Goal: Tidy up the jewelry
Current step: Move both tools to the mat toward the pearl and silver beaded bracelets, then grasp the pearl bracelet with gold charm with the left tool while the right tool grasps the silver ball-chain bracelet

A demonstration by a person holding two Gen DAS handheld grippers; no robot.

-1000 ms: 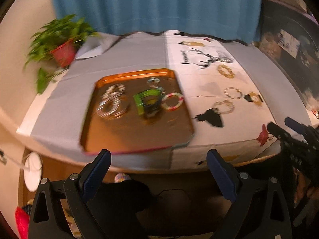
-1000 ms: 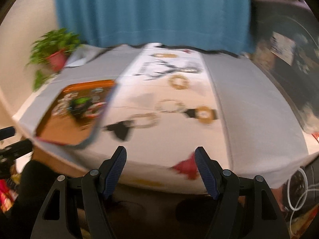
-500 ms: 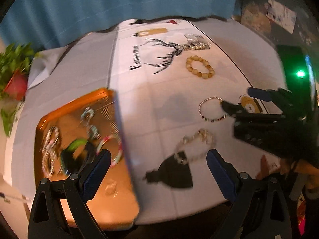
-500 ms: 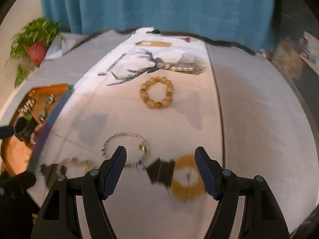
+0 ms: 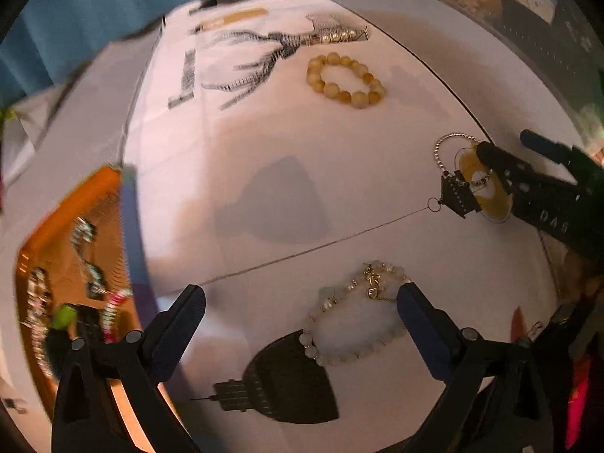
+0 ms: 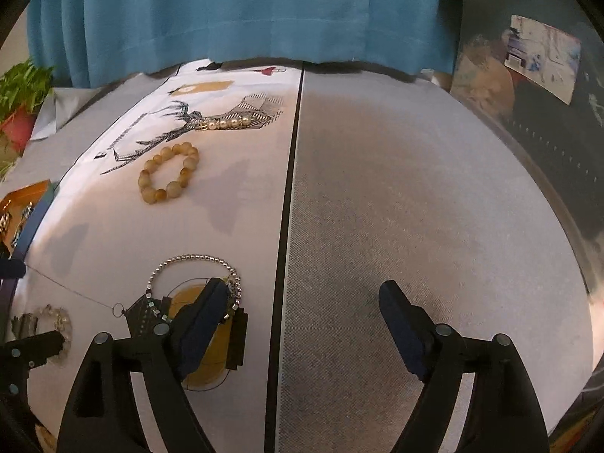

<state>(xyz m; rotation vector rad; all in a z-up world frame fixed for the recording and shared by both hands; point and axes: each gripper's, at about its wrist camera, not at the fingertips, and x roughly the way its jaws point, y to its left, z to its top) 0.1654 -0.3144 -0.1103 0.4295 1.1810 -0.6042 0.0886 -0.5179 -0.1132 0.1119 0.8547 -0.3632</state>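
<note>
A blue curtain [image 6: 245, 11] hangs behind a table [image 6: 415, 207] covered by a grey cloth and a white printed mat [image 5: 234, 158]. At the far left, an orange tray [image 5: 49, 222] holds several bracelets, blurred. Next to it on the mat, the left gripper [image 5: 300, 304] points steeply down with its jaws opening, gripping nothing; a pale bead bracelet [image 5: 355, 317] lies between its fingers, just touching the right fingertip in the left wrist view. Beyond, toward the curtain, an amber bead bracelet [image 5: 345, 81] lies beside a printed deer, with a row of pearls [image 6: 224, 124] on the deer print. Further right, a thin silver bead bracelet [image 6: 196, 275] lies on a yellow printed disc. The right gripper [image 6: 305, 302] hovers there, jaws opening and empty; its left fingertip sits over the silver bracelet's rim, its right one over the grey cloth.
</note>
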